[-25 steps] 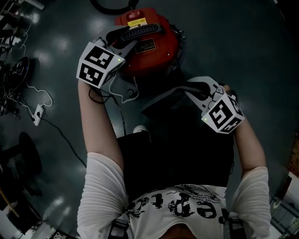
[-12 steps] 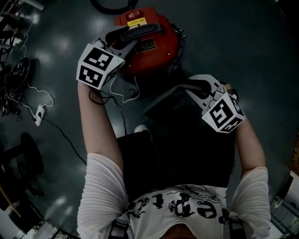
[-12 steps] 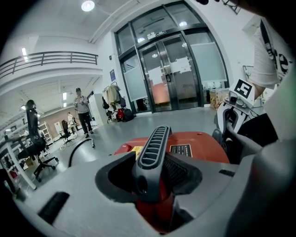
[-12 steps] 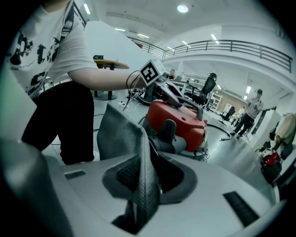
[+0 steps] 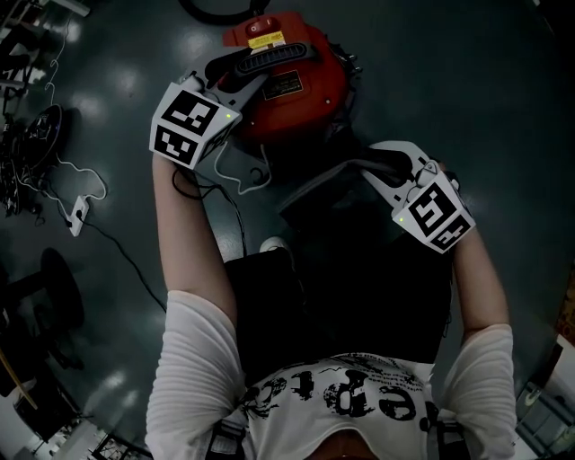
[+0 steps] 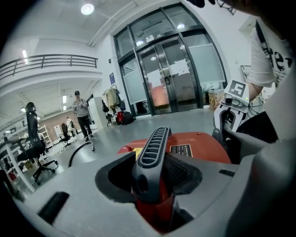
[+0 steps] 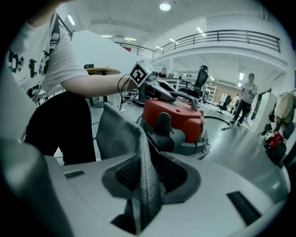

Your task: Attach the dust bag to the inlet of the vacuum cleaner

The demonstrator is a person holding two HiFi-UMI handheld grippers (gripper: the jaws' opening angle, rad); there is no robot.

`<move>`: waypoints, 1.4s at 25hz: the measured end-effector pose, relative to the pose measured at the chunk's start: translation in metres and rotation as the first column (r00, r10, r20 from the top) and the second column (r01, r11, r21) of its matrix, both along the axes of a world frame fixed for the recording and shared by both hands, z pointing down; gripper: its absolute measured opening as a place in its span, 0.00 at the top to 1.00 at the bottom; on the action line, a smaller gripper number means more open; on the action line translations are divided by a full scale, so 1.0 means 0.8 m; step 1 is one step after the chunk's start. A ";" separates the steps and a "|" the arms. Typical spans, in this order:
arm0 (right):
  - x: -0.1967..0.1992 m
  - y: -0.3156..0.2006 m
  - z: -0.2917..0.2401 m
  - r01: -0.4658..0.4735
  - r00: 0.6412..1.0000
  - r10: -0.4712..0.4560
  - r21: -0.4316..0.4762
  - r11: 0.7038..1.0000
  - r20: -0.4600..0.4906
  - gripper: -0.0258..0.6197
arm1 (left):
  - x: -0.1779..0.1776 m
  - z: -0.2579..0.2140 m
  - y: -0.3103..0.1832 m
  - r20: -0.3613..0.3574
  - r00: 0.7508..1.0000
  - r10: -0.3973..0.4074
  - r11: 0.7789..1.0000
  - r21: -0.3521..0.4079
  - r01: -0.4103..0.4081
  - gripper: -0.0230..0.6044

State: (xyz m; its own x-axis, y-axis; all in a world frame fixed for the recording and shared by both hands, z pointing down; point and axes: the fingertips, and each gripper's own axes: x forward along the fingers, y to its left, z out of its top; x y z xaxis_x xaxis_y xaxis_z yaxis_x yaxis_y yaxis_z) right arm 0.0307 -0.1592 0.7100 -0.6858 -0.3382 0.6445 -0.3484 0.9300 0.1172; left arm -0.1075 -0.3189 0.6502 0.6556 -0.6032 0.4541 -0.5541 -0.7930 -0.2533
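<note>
The red vacuum cleaner (image 5: 292, 85) stands on the dark floor ahead of me. My left gripper (image 5: 241, 76) is shut on its black ribbed handle (image 6: 152, 150), which runs between the pads. The grey woven dust bag (image 5: 323, 193) stands on edge beside the vacuum's black inlet elbow (image 7: 162, 127). My right gripper (image 5: 377, 163) is at the bag's near edge. Its jaws are opening. The bag's folded edge (image 7: 145, 185) still stands between them, leaning on the left pad, with a dark gap on the other side.
Cables and a white power strip (image 5: 76, 216) lie on the floor at the left. A black hose (image 5: 211, 11) curls behind the vacuum. My legs and a dark stool (image 5: 269, 287) are below the bag. People (image 6: 81, 111) stand far off.
The right gripper has rolled a little, its marker cube turning, and its jaws stand wider around the bag's edge. The left gripper and the vacuum have not moved.
</note>
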 end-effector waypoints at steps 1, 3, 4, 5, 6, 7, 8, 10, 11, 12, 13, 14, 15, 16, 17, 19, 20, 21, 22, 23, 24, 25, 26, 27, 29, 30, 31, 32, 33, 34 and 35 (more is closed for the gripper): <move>0.001 0.000 0.000 0.001 1.000 -0.001 0.007 1.000 0.000 0.84 | 0.001 -0.001 -0.001 -0.012 1.000 0.006 1.000 0.009 -0.006 0.70; 0.002 0.001 0.000 0.006 1.000 -0.006 0.034 0.999 0.001 0.83 | 0.002 -0.001 0.000 -0.038 0.999 0.004 1.000 0.008 -0.004 0.70; 0.004 0.002 -0.001 0.003 1.000 -0.003 0.044 0.999 0.006 0.82 | 0.001 -0.001 0.001 -0.051 0.999 -0.001 1.000 0.002 0.001 0.70; 0.006 0.003 -0.002 -0.006 1.000 0.005 0.052 0.999 0.014 0.81 | -0.001 -0.003 0.002 -0.063 0.998 -0.007 1.000 -0.003 0.006 0.69; 0.008 0.003 -0.005 -0.016 1.000 0.015 0.061 0.998 0.024 0.80 | -0.004 -0.005 0.003 -0.072 0.997 -0.013 1.000 -0.006 0.012 0.68; 0.011 0.004 -0.009 -0.024 0.999 0.022 0.072 0.997 0.031 0.79 | -0.007 -0.009 0.005 -0.079 0.997 -0.019 1.000 -0.005 0.018 0.67; 0.014 0.006 -0.014 -0.028 0.999 0.025 0.081 0.996 0.035 0.78 | -0.013 -0.014 0.008 -0.083 0.996 -0.025 1.000 -0.002 0.025 0.65; 0.020 0.011 -0.027 -0.031 0.998 0.026 0.087 0.996 0.050 0.78 | -0.027 -0.028 0.019 -0.101 0.994 -0.045 0.999 0.012 0.046 0.63; 0.022 0.013 -0.038 -0.037 0.997 0.030 0.089 0.995 0.072 0.78 | -0.033 -0.038 0.028 -0.120 0.991 -0.056 0.998 0.024 0.059 0.63; 0.023 0.014 -0.052 -0.051 0.993 0.040 0.091 0.995 0.111 0.78 | -0.038 -0.049 0.039 -0.145 0.987 -0.066 0.997 0.037 0.072 0.63; 0.022 0.014 -0.071 -0.072 0.983 0.055 0.090 0.993 0.175 0.78 | -0.042 -0.060 0.051 -0.176 0.982 -0.074 0.995 0.052 0.085 0.63; 0.021 0.012 -0.092 -0.097 0.963 0.074 0.077 0.992 0.259 0.78 | -0.044 -0.069 0.065 -0.208 0.975 -0.079 0.993 0.072 0.096 0.63; 0.019 0.008 -0.112 -0.119 0.933 0.094 0.052 0.991 0.348 0.78 | -0.043 -0.076 0.077 -0.235 0.969 -0.082 0.990 0.096 0.107 0.63; 0.020 0.003 -0.127 -0.140 0.898 0.115 0.027 0.990 0.425 0.78 | -0.041 -0.079 0.089 -0.253 0.963 -0.088 0.986 0.117 0.121 0.63; 0.022 -0.005 -0.138 -0.164 0.864 0.138 0.013 0.986 0.484 0.78 | -0.037 -0.078 0.099 -0.262 0.960 -0.097 0.982 0.132 0.135 0.63; 0.025 -0.024 -0.150 -0.242 0.818 0.194 0.017 0.970 0.542 0.78 | -0.026 -0.076 0.116 -0.292 0.949 -0.116 0.976 0.141 0.163 0.63; 0.026 -0.033 -0.154 -0.289 0.806 0.224 0.033 0.957 0.548 0.78 | -0.023 -0.081 0.123 -0.331 0.934 -0.135 0.972 0.139 0.190 0.63; 0.026 -0.040 -0.157 -0.338 0.796 0.255 0.053 0.940 0.549 0.78 | -0.022 -0.092 0.127 -0.388 0.906 -0.168 0.963 0.131 0.235 0.64; 0.027 -0.046 -0.162 -0.388 0.784 0.288 0.072 0.919 0.551 0.78 | -0.025 -0.105 0.131 -0.451 0.866 -0.215 0.948 0.118 0.297 0.68; 0.027 -0.051 -0.166 -0.434 0.768 0.318 0.088 0.896 0.556 0.78 | -0.033 -0.117 0.133 -0.508 0.819 -0.268 0.925 0.102 0.366 0.77; 0.026 -0.055 -0.172 -0.475 0.750 0.344 0.099 0.874 0.565 0.79 | -0.042 -0.125 0.136 -0.548 0.776 -0.314 0.900 0.089 0.427 0.85; 0.024 -0.058 -0.177 -0.510 0.730 0.366 0.105 0.854 0.577 0.83 | -0.051 -0.128 0.139 -0.568 0.746 -0.347 0.877 0.084 0.473 0.94; 0.023 -0.060 -0.183 -0.541 0.710 0.384 0.107 0.834 0.591 0.89 | -0.057 -0.129 0.142 -0.574 0.731 -0.369 0.861 0.085 0.502 0.96; 0.020 -0.062 -0.187 -0.566 0.690 0.400 0.105 0.818 0.603 0.92 | -0.060 -0.130 0.144 -0.571 0.726 -0.384 0.849 0.089 0.520 0.96; 0.012 -0.066 -0.195 -0.592 0.666 0.417 0.098 0.800 0.618 0.95 | -0.063 -0.138 0.145 -0.562 0.726 -0.396 0.829 0.122 0.546 0.96; 0.007 -0.068 -0.199 -0.592 0.666 0.416 0.099 0.800 0.620 0.96 | -0.062 -0.149 0.143 -0.562 0.726 -0.396 0.814 0.151 0.561 0.96; 0.000 -0.069 -0.206 -0.586 0.673 0.408 0.108 0.803 0.617 0.96 | -0.062 -0.161 0.139 -0.561 0.724 -0.402 0.796 0.177 0.579 0.96; -0.007 -0.070 -0.216 -0.576 0.685 0.395 0.123 0.808 0.612 0.96 | -0.062 -0.173 0.134 -0.555 0.720 -0.417 0.781 0.186 0.596 0.96; -0.014 -0.070 -0.230 -0.566 0.701 0.380 0.145 0.812 0.604 0.96 | -0.060 -0.186 0.130 -0.547 0.716 -0.434 0.777 0.175 0.605 0.96; -0.021 -0.069 -0.249 -0.556 0.715 0.367 0.166 0.815 0.595 0.96 | -0.057 -0.203 0.127 -0.541 0.714 -0.445 0.782 0.154 0.604 0.96; -0.026 -0.069 -0.272 -0.548 0.725 0.360 0.176 0.817 0.587 0.96 | -0.054 -0.226 0.125 -0.536 0.714 -0.450 0.790 0.134 0.599 0.96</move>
State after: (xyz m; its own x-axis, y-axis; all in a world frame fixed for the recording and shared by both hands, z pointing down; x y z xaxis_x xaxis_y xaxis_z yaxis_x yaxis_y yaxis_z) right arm 0.0103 -0.2143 0.4923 -0.5802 -0.8131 0.0471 -0.8115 0.5821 0.0517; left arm -0.1506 -0.2193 0.4692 0.2719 -0.9608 -0.0542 -0.9623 -0.2712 -0.0204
